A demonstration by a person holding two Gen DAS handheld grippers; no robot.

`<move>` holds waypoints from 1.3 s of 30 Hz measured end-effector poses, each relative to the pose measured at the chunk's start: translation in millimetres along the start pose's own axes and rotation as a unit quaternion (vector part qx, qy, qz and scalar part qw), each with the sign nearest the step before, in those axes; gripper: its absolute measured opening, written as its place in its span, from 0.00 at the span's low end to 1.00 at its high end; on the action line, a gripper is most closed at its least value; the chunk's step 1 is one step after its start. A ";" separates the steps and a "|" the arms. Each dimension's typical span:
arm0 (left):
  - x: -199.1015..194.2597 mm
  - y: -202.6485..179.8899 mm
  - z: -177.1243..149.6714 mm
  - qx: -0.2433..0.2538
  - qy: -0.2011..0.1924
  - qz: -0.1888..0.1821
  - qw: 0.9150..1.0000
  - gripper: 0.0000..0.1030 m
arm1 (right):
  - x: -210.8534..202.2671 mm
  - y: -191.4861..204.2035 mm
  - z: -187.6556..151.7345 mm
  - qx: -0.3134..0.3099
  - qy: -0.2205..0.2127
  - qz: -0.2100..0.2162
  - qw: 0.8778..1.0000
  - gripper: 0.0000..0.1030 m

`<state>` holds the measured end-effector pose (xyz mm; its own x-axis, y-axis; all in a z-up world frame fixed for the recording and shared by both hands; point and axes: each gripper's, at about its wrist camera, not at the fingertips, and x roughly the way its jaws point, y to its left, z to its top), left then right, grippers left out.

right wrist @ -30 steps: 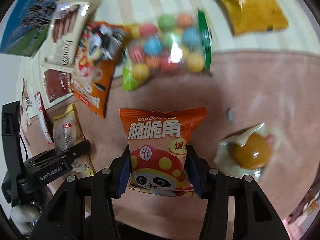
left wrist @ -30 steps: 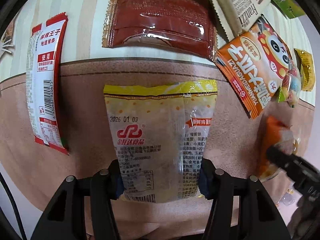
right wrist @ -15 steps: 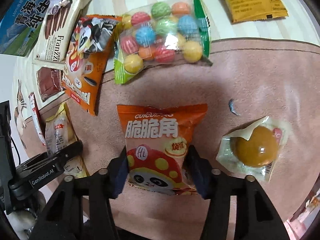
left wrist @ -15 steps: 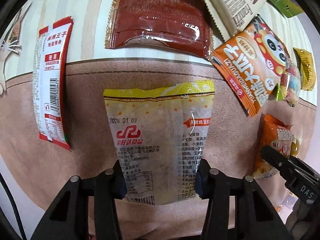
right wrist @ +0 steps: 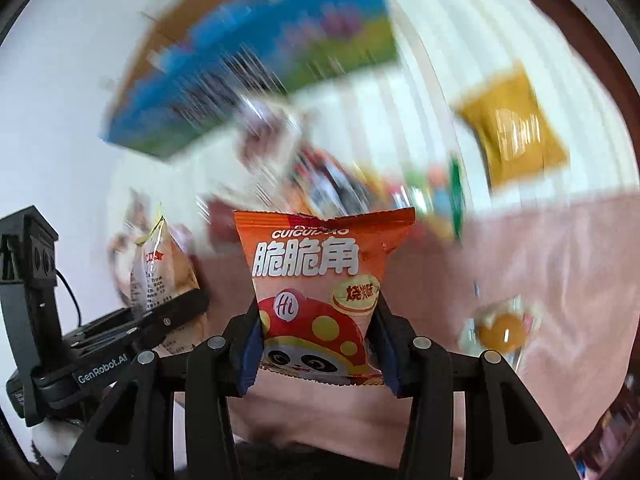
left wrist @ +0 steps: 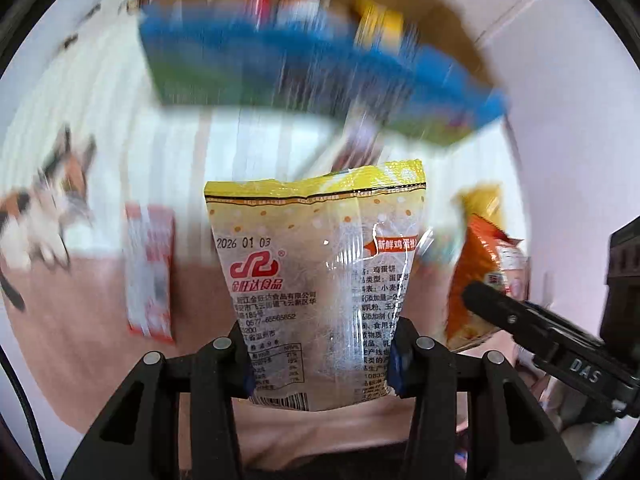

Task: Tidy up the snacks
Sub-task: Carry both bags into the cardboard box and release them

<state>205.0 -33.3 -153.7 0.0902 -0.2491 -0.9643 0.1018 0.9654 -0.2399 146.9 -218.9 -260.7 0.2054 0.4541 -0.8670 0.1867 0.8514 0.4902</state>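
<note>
The left hand-held gripper (left wrist: 320,356) is clenched on the lower part of a yellow-topped egg-cracker packet (left wrist: 320,280); its jaws have just been closing on the packet, and the pads press on both side edges. The packet stands upright between the fingers, with its printed back side and the date line facing the camera, and it is lifted clear of the pink cloth (left wrist: 80,340) below it.

The right hand-held gripper (right wrist: 316,356) is grasping an orange panda snack bag (right wrist: 320,292) in the same way. Its jaws too have just been closing, and now they pinch the bottom of the bag, which stands upright and is off the surface. In the left wrist view this gripper and its orange bag are seen at the right side, just beside the egg-cracker packet but apart from it.

Behind both held snacks the scene is much blurred. A big blue and green box (left wrist: 304,76) lies far at the top, on striped cream cloth (right wrist: 500,20). A red and white sachet (left wrist: 150,272) lies to the left of the yellow-topped packet. In the right wrist view a mustard-yellow pouch (right wrist: 516,128) rests on the striped cloth, and a round amber sweet in clear wrap (right wrist: 500,330) lies on the pink cloth at the right. Between them are more colourful packets, too blurred to tell.
</note>
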 end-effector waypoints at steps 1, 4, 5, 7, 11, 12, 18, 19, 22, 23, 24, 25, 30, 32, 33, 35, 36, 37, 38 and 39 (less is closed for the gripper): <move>-10.2 0.7 9.6 0.004 -0.014 0.000 1.000 0.43 | -11.2 8.3 14.6 -0.007 -0.013 0.010 1.000 0.49; -47.0 -6.2 53.1 0.018 -0.072 0.015 0.997 0.43 | -40.5 37.6 56.8 -0.038 -0.056 0.017 0.998 0.49; -52.5 -6.7 62.4 0.020 -0.082 0.021 0.996 0.43 | -45.7 43.5 67.5 -0.045 -0.064 0.018 0.997 0.49; -62.5 -7.0 88.1 0.021 -0.100 0.036 0.994 0.43 | -52.6 57.8 92.9 -0.059 -0.078 0.017 0.995 0.49; -66.4 -5.1 124.9 0.022 -0.118 0.059 0.991 0.43 | -55.5 87.2 137.0 -0.085 -0.093 0.013 0.992 0.49; -65.5 -5.0 123.8 0.022 -0.120 0.063 0.991 0.43 | -53.6 92.9 146.5 -0.090 -0.094 0.010 0.991 0.49; -40.7 9.2 170.1 0.013 -0.103 0.085 0.991 0.43 | -24.5 111.0 183.8 -0.115 -0.077 -0.006 0.990 0.49; -35.3 13.0 178.7 0.009 -0.096 0.088 0.991 0.43 | -16.1 112.4 188.2 -0.119 -0.071 -0.009 0.990 0.49; -18.1 20.8 193.5 -0.003 -0.076 0.089 0.993 0.43 | 9.9 114.7 195.4 -0.124 -0.057 -0.017 0.991 0.49; -11.3 23.9 197.9 -0.007 -0.067 0.088 0.994 0.43 | 19.5 115.0 198.7 -0.124 -0.052 -0.020 0.991 0.49; -2.0 28.2 203.0 -0.013 -0.056 0.085 0.995 0.43 | 27.5 115.5 201.6 -0.127 -0.047 -0.024 0.991 0.49; 1.9 27.9 206.1 -0.016 -0.051 0.086 0.995 0.43 | 36.5 114.4 201.4 -0.127 -0.044 -0.027 0.991 0.49; 28.9 33.6 212.7 -0.027 -0.024 0.088 0.996 0.43 | 63.9 109.3 210.0 -0.125 -0.023 -0.032 0.991 0.49; 37.0 34.7 213.4 -0.033 -0.009 0.092 0.995 0.43 | 75.3 105.0 213.2 -0.116 -0.003 -0.033 0.993 0.55; 40.7 35.9 214.3 -0.034 -0.003 0.090 0.995 0.44 | 79.7 102.7 214.4 -0.113 0.005 -0.035 0.993 0.64; 46.8 36.9 215.0 -0.032 0.004 0.087 0.996 0.47 | 86.4 97.8 215.4 -0.111 0.014 -0.040 0.993 0.92; 48.8 36.1 214.7 -0.029 0.006 0.092 0.995 0.54 | 88.0 96.4 215.5 -0.110 0.015 -0.042 0.993 0.92; 49.6 35.4 214.9 -0.025 0.004 0.095 0.995 0.60 | 89.2 94.6 215.5 -0.109 0.017 -0.048 0.993 0.92; 48.5 34.7 214.6 -0.022 0.000 0.097 0.995 0.69 | 89.3 92.6 215.5 -0.108 0.018 -0.053 0.993 0.92; 46.8 33.8 213.9 -0.020 -0.005 0.098 0.995 0.75 | 88.0 90.3 215.1 -0.105 0.016 -0.057 0.993 0.92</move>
<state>424.6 -28.7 -182.9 0.1144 -0.0554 -0.9919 0.0409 0.9979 -0.0510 388.5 -158.5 -273.4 0.1641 0.3566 -0.9197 0.0021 0.9323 0.3618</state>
